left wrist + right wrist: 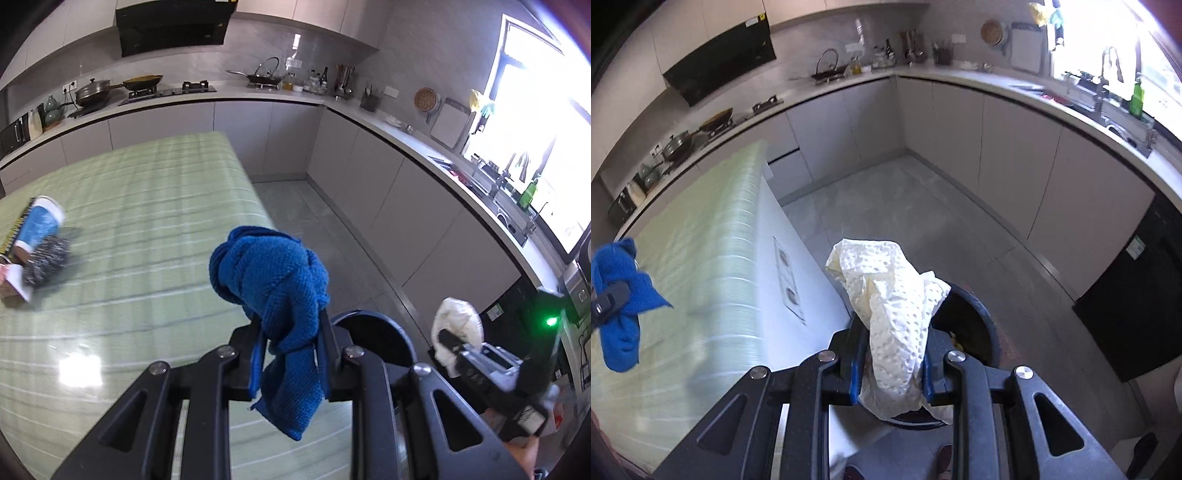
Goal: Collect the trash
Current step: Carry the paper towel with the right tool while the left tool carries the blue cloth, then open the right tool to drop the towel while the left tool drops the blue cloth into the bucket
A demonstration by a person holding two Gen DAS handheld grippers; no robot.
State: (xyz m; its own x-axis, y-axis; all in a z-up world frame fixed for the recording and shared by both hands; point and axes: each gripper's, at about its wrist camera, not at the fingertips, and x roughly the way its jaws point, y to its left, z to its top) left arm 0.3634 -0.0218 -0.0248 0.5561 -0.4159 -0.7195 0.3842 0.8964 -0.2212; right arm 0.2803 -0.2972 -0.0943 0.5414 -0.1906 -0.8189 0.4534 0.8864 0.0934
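The right gripper (890, 365) has its fingers clamped on a crumpled white paper towel (894, 310), which stands up out of the fingers with its long axis roughly along them and its loose end hanging below. The black trash bin (979, 332) sits on the floor directly under and just beyond those fingers, its open mouth showing past the towel on the right side, with something yellowish inside. Judged from this, the towel is already over the bin, so the coming move turns on little more than parting the fingers; the towel's lower tail hangs near the bin's near rim and might catch there

The left gripper (291, 350) has its fingers clamped on a bunched blue cloth (269, 280), which rises above them while a tail droops below. From the left view the bin (373, 332) lies just right of these fingers, partly hidden behind them, so this hand sits over the bin-side edge of the green striped counter (147, 221) and is not yet above the opening. The right hand is the nearer to the bin

Farther from the bin, at the counter's left end, lie a blue paper cup (38, 225) on its side, a grey scrubber (46, 262) touching it, and a notebook
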